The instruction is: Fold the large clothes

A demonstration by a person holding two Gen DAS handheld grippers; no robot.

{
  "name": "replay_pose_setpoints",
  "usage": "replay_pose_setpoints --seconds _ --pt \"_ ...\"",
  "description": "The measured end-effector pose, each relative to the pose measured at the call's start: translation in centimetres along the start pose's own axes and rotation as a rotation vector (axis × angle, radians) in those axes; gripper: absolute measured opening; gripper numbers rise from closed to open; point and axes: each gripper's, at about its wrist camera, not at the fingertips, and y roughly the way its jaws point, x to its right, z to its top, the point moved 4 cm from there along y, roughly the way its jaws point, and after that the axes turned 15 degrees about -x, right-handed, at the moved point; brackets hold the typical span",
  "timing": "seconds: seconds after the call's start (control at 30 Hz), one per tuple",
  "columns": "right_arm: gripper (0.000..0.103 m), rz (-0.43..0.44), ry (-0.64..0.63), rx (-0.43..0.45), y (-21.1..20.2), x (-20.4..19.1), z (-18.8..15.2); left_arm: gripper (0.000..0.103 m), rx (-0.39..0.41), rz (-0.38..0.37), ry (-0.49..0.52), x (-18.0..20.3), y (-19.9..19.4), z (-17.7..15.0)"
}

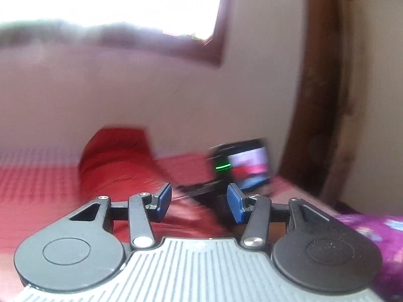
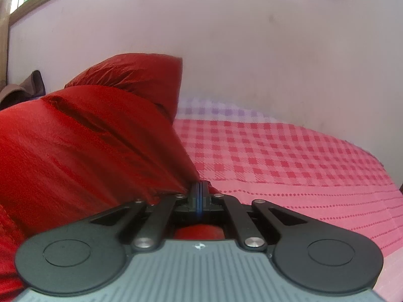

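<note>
Right claw clamped on the glossy red fabric garment, lifted off the pink checked bed; left claw apart, empty. Folding appears barely begun.

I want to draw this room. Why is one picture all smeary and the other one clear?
Left wrist view: smeared by motion, so the red garment and small screen look streaky, and the window is glaring white. Right wrist view: sharp, with the checked bedspread crisp, though the fisheye lens bends it.
</note>
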Motion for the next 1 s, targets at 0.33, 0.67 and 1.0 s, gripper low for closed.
replay_pose_setpoints --seconds 0.33,0.67,1.0 --pt "0.0 0.053 0.028 0.022 -0.1 0.7 -0.2 0.028 -0.069 -0.074 -0.123 -4.5 3.0 -1.6" --pt "0.0 0.052 0.018 0.043 -0.3 0.6 -0.3 0.028 -0.054 -0.044 -0.07 -4.1 4.2 -3.1" --pt "0.016 0.127 -0.007 0.006 -3.5 2.6 0.2 0.028 -0.082 -0.036 -0.044 -4.0 4.4 -2.9"
